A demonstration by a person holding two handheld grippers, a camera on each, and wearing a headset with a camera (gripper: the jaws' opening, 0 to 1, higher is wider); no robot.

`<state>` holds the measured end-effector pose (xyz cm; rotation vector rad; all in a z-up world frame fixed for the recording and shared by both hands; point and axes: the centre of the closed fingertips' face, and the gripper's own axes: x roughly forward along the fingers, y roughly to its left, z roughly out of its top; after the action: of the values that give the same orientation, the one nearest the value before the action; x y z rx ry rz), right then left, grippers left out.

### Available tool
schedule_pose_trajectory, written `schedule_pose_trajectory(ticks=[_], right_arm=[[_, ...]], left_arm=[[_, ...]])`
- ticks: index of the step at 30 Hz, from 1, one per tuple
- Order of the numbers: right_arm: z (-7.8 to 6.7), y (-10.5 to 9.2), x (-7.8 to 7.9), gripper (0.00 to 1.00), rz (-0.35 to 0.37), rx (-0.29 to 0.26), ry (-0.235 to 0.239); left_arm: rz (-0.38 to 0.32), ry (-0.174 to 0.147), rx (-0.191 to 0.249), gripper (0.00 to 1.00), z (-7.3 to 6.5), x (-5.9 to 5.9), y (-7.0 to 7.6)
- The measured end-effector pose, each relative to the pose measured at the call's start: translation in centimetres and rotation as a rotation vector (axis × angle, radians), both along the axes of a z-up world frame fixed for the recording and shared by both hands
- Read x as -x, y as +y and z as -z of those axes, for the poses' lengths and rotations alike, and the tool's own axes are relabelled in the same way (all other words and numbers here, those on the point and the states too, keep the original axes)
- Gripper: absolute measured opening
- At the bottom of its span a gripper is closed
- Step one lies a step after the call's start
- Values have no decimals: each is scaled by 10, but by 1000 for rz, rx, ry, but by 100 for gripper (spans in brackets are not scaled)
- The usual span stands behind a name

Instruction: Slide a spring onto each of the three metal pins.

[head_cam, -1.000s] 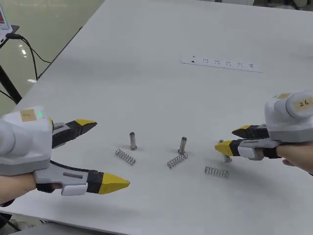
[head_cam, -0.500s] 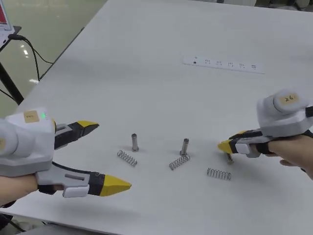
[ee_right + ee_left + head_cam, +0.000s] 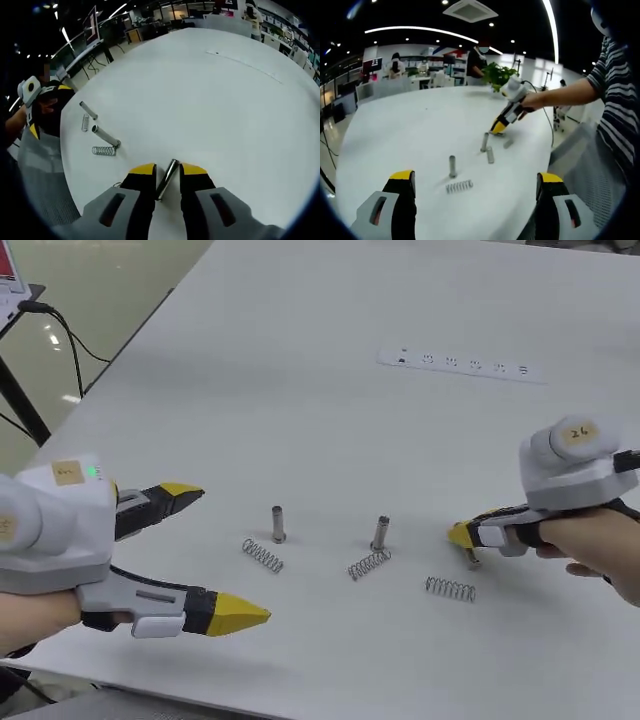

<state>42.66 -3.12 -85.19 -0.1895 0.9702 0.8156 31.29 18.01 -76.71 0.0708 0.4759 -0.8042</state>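
Two metal pins [image 3: 278,524] [image 3: 380,533] stand upright on the white table [image 3: 330,420], each with a spring [image 3: 262,555] [image 3: 368,564] lying beside it. Further right lies a third spring [image 3: 450,589]. Just beyond that spring, my right gripper [image 3: 462,536] is shut on the third pin [image 3: 470,558], which the right gripper view shows between the yellow tips [image 3: 167,179]. My left gripper [image 3: 222,555] hangs open and holds nothing at the front left, short of the left pin [image 3: 452,166] and its spring [image 3: 459,186].
A white power strip [image 3: 462,366] lies far back on the table. A black cable [image 3: 55,335] and a stand are off the table's left edge. The table's front edge runs just behind my left gripper. People and desks show far off in the left gripper view.
My right gripper has rolled over and its jaws have come together on the right pin. The left gripper has barely moved; the camera has shifted a little.
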Motion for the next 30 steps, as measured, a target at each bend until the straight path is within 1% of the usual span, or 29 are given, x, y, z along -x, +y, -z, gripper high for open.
schedule_pose_trajectory(ticks=[7,9,14,17,19,21,23,30], right_arm=[[4,1,0,13,0,16,9],[4,3,-1,13,4,16,7],[5,5,0,9,2,20,6],[5,5,-1,9,14,19,13],[5,5,-2,7,32,15,22],[5,4,-2,5,70,-2,47],[5,3,-3,5,77,-8,45],[3,2,0,5,92,-26,53]], left_arm=[[-7,-2,4,98,-1,0,1],[-7,1,5,98,1,0,1],[-3,7,4,98,3,2,0],[-6,10,4,98,4,3,1],[-6,12,3,98,5,2,1],[-6,13,3,98,5,2,1],[-6,13,4,98,5,2,0],[-1,18,3,98,7,4,-1]])
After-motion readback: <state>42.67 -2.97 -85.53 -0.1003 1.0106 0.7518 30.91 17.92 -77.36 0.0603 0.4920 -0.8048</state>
